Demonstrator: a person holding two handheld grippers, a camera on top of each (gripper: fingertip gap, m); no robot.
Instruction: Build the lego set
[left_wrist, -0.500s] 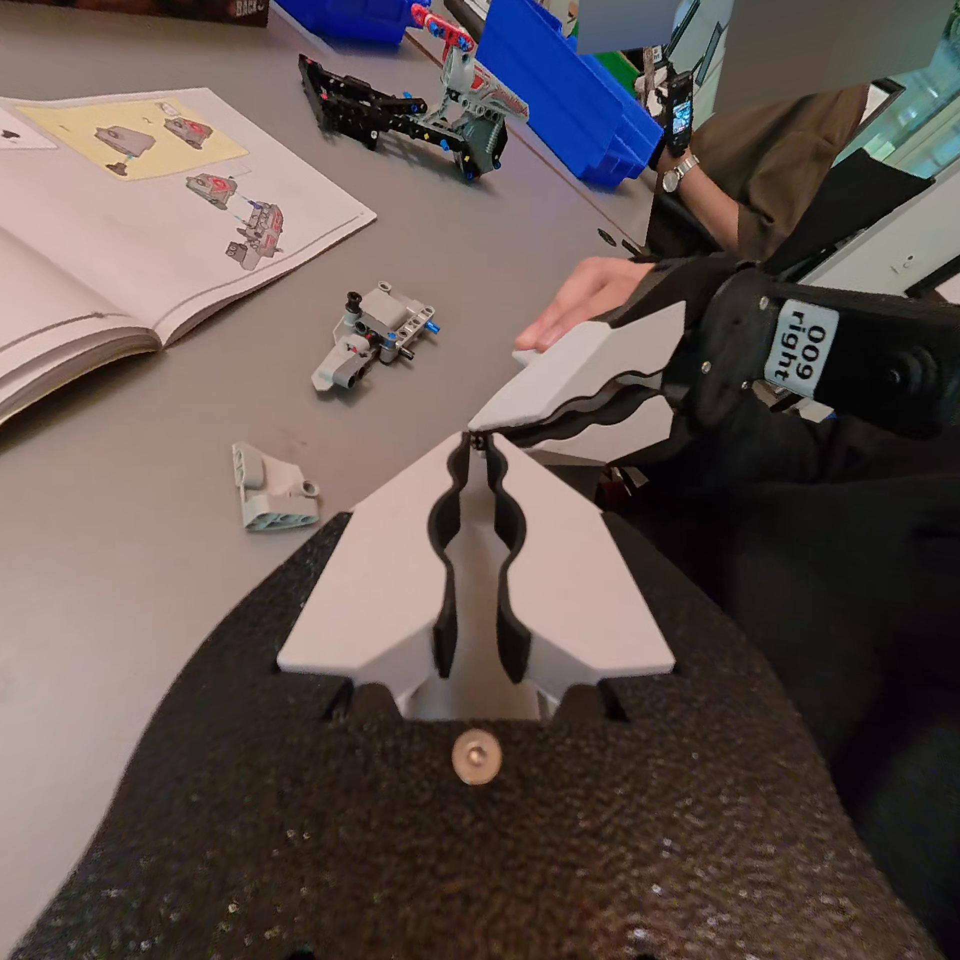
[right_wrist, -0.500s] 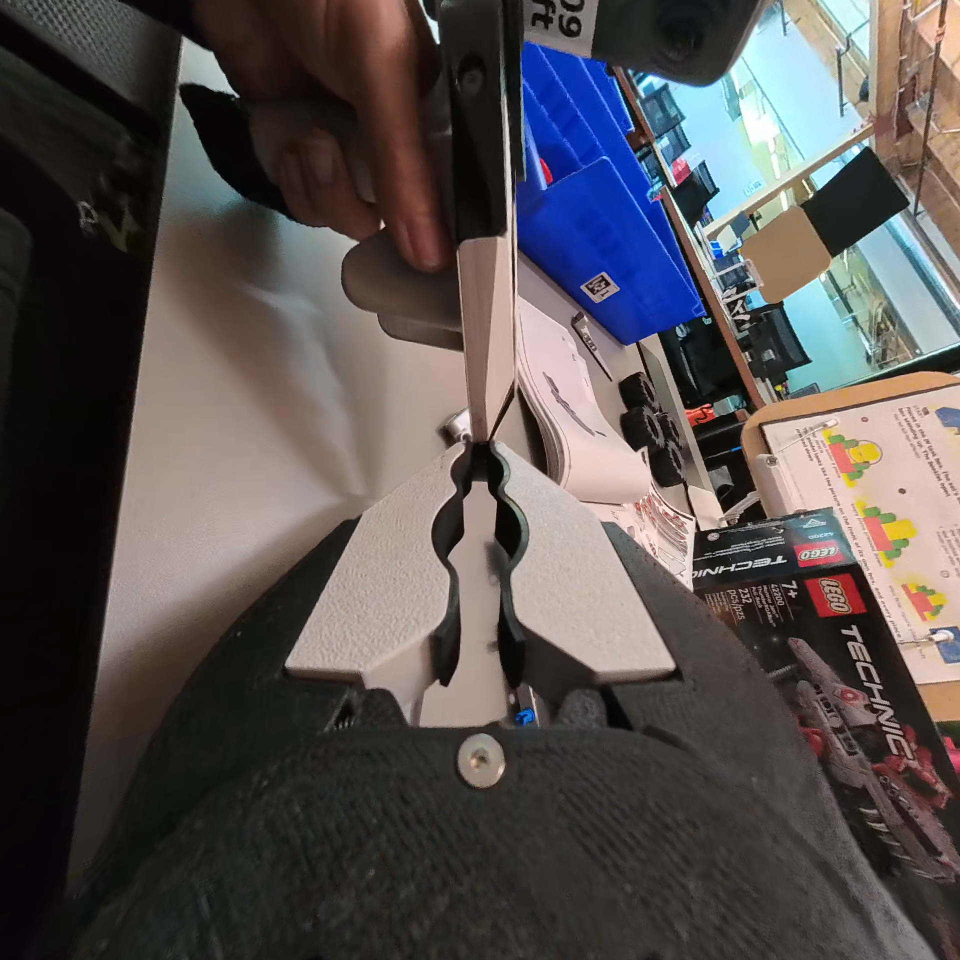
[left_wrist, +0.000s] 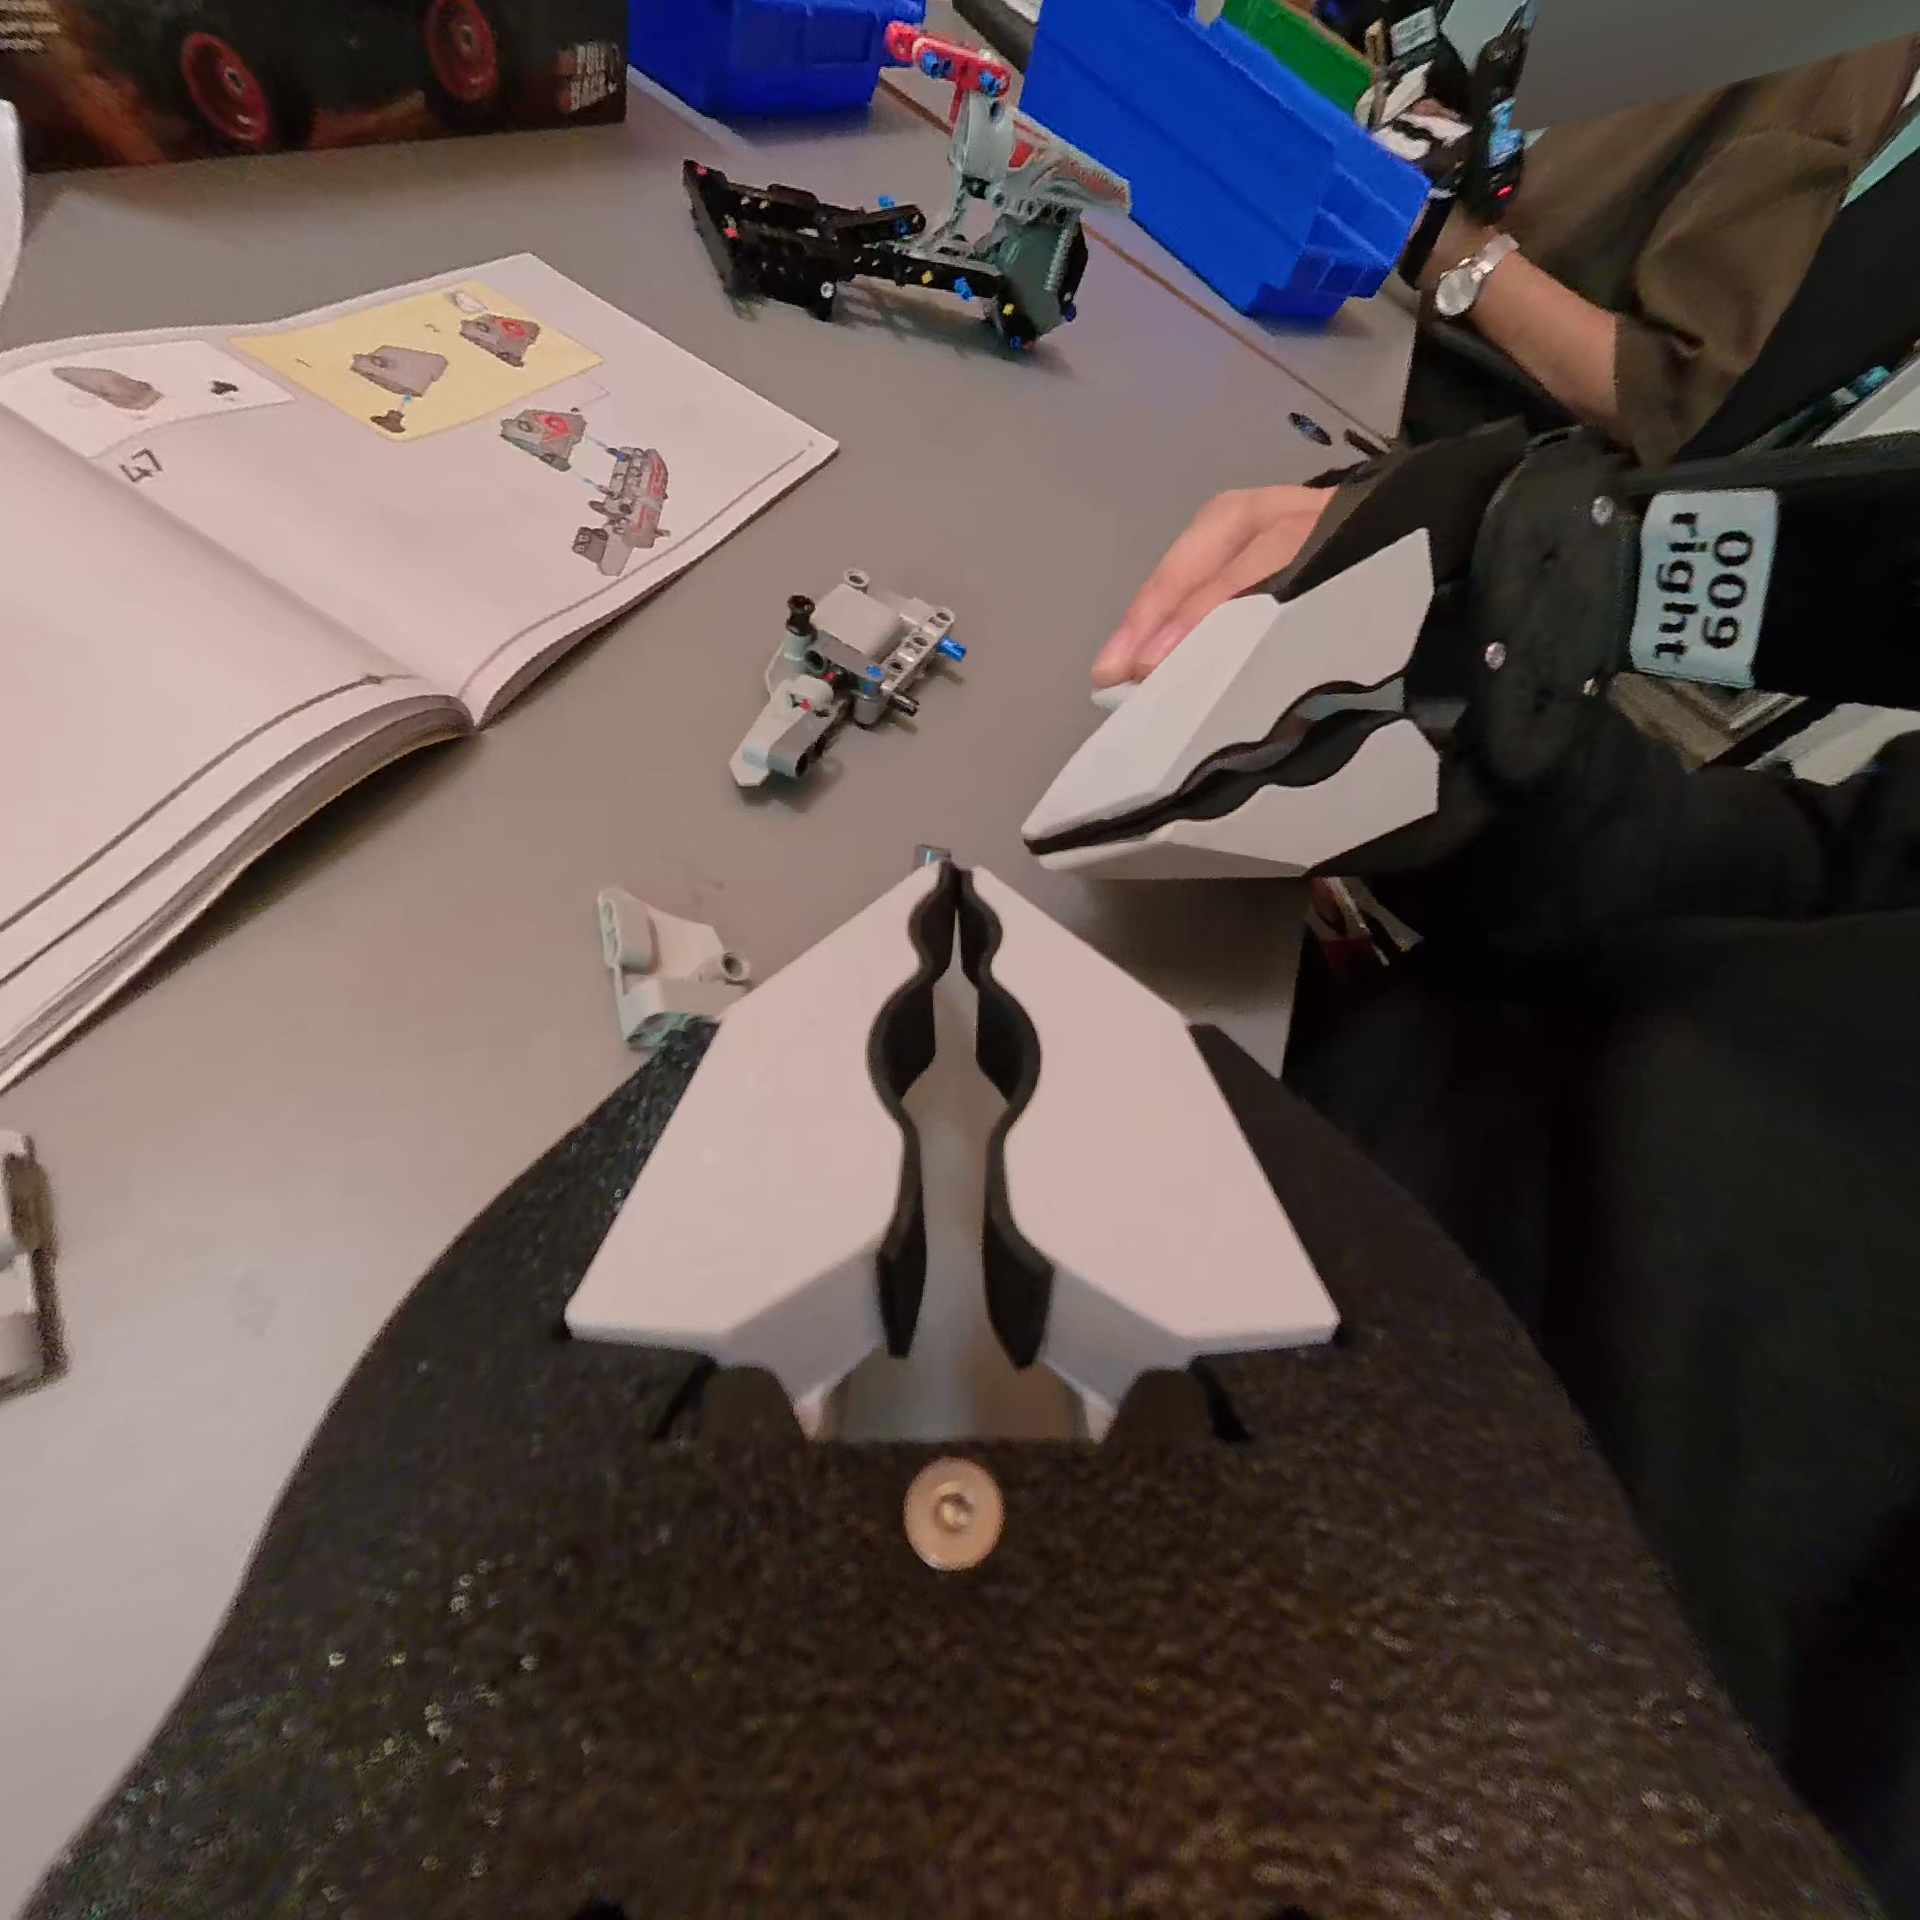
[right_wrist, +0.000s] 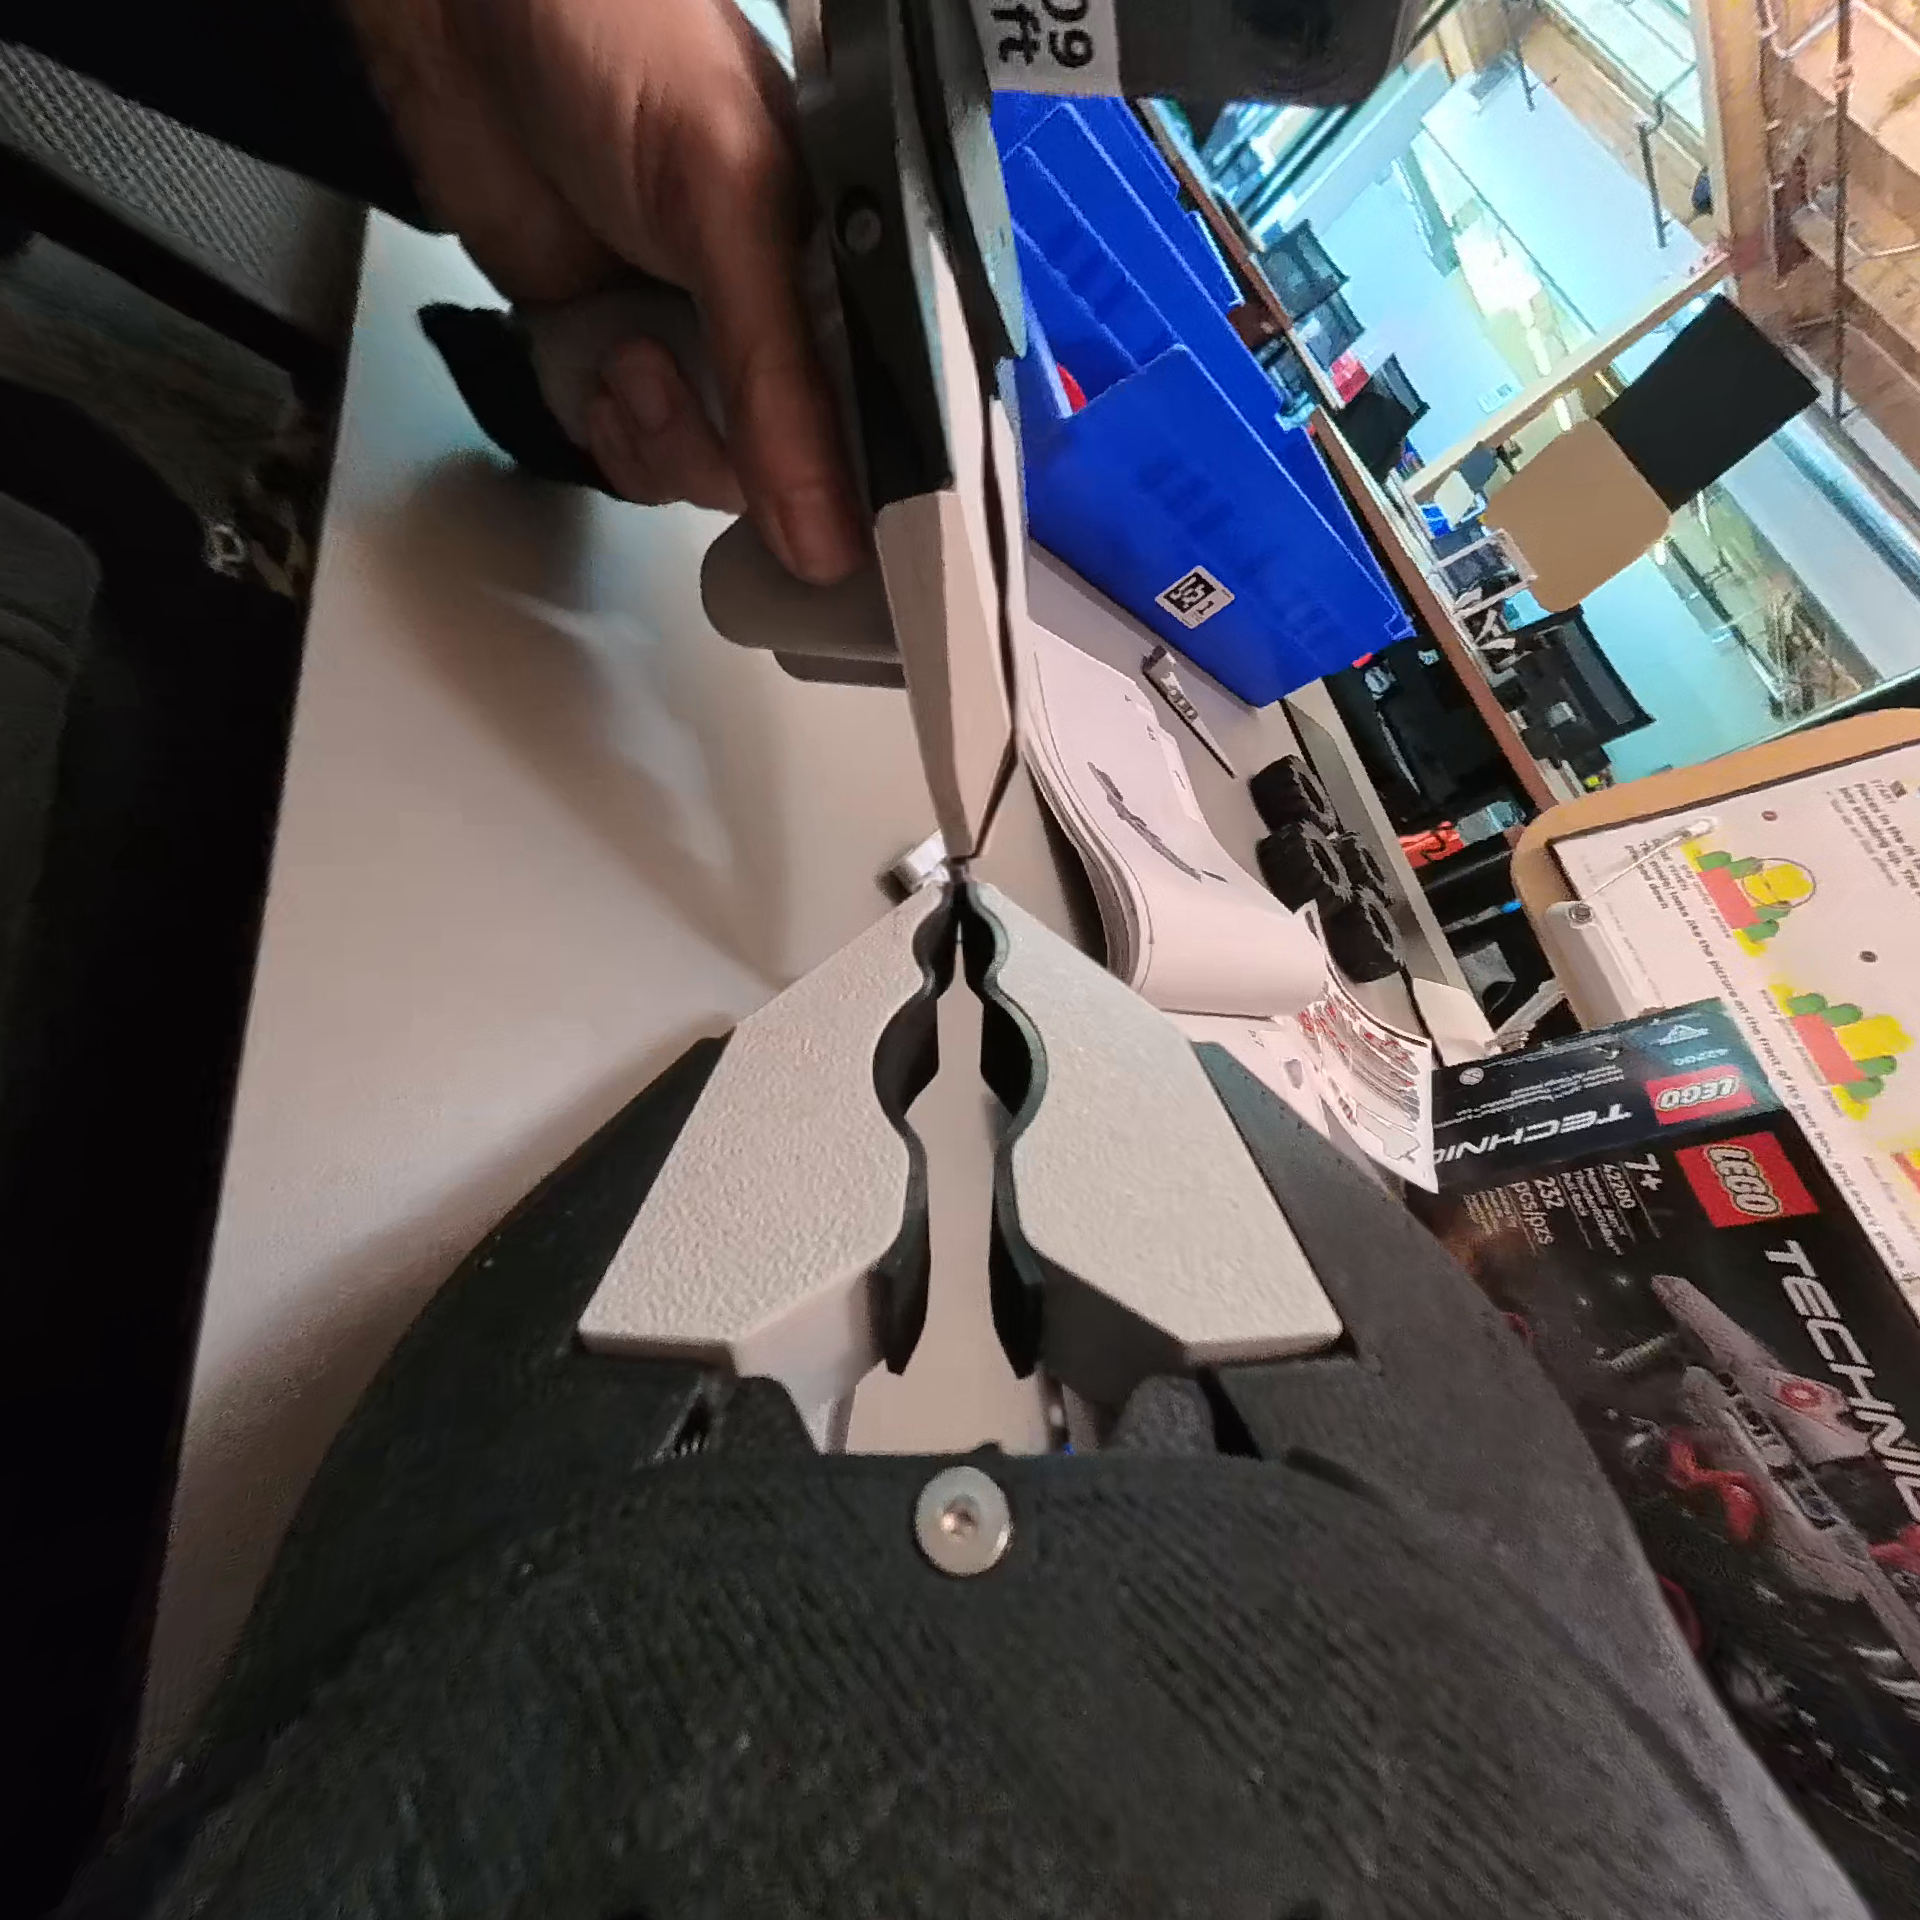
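left tool (left_wrist: 948, 871) pinches a small piece (left_wrist: 932, 855); right tool (right_wrist: 961, 896), together, only its view shows box (right_wrist: 1704, 1278).

Two grippers (left_wrist: 954, 875) (left_wrist: 1039, 836) over a grey table (left_wrist: 312, 1143) — one open instruction booklet (left_wrist: 312, 499), three lego pieces (left_wrist: 842, 665) (left_wrist: 665, 966) (left_wrist: 894, 239), two blue bins (left_wrist: 1216, 156) (left_wrist: 758, 52), four black tyres (right_wrist: 1330, 862), one lego box (right_wrist: 1714, 1247).

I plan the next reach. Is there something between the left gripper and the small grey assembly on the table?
Nothing visible. Bare table lies between the left gripper and the small grey assembly; the loose grey piece sits off to the left.
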